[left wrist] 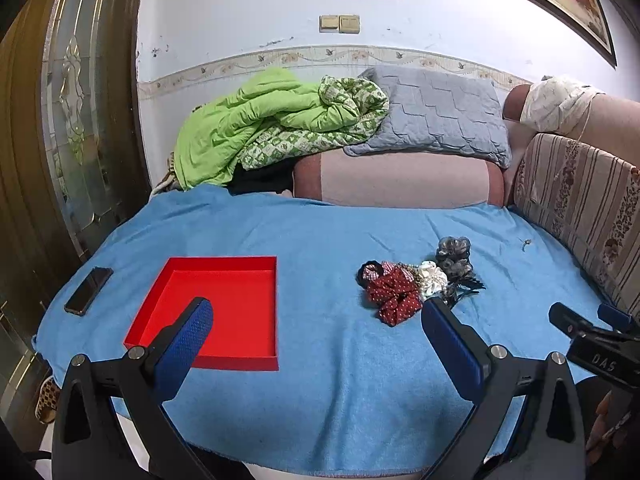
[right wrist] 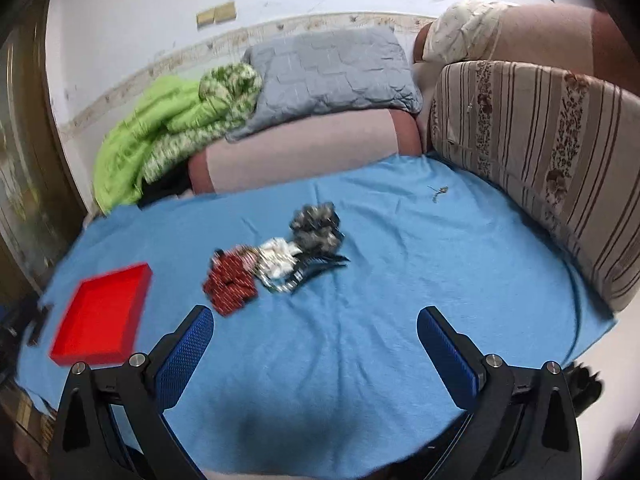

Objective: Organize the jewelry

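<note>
A heap of hair accessories lies on the blue cloth [left wrist: 320,240]: a red dotted scrunchie [left wrist: 394,292], a white one [left wrist: 432,280], a grey one [left wrist: 454,254] and a dark clip. The heap also shows in the right wrist view, with the red scrunchie [right wrist: 230,284]. A small metal piece of jewelry [left wrist: 526,243] lies apart at the far right; it shows in the right wrist view [right wrist: 439,192]. An empty red tray [left wrist: 224,312] sits at the left; it shows in the right wrist view [right wrist: 100,316]. My left gripper [left wrist: 316,320] is open and empty above the cloth. My right gripper [right wrist: 314,324] is open and empty, short of the heap.
A black phone [left wrist: 89,290] lies left of the tray. Behind the cloth are a pink bolster [left wrist: 400,180], a green quilt [left wrist: 256,128] and a grey pillow [left wrist: 436,112]. A striped cushion [left wrist: 580,208] borders the right side. A wooden door [left wrist: 60,120] stands at the left.
</note>
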A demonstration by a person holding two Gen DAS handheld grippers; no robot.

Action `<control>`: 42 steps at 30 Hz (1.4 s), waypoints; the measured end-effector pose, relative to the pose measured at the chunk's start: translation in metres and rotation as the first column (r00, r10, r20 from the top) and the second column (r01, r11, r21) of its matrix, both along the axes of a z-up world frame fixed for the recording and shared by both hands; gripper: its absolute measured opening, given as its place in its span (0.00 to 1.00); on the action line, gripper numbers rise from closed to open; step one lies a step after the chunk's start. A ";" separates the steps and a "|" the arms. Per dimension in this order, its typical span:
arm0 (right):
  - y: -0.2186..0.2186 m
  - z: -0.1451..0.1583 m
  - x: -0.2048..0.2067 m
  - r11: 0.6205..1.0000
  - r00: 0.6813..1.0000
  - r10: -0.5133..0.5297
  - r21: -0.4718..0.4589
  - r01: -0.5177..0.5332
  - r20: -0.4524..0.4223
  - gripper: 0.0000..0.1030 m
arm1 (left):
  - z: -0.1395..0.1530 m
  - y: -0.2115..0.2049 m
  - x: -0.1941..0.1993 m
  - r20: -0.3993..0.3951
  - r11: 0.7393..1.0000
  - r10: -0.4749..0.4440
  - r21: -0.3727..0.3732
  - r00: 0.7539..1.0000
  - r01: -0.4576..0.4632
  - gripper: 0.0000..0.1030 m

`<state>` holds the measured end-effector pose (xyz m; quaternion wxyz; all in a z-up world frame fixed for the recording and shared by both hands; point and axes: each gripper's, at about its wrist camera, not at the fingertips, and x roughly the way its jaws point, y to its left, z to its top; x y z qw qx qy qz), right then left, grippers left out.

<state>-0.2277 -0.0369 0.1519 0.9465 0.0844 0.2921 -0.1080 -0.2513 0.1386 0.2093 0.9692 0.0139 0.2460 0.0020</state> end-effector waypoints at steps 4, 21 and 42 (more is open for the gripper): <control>0.007 -0.002 -0.001 0.994 1.000 -0.020 -0.107 0.020 0.003 1.00 | -0.003 0.000 0.004 -0.018 1.000 0.000 0.001 1.000 0.000 1.00; -0.001 -0.008 0.017 0.990 0.995 0.087 -0.116 -0.081 0.044 1.00 | -0.013 -0.013 0.033 -0.081 0.999 -0.008 0.037 0.997 0.011 1.00; -0.051 -0.071 0.070 0.990 0.977 0.091 0.121 -0.068 -0.192 0.84 | -0.053 -0.009 0.113 -0.273 0.990 -0.138 -0.063 0.952 0.125 0.84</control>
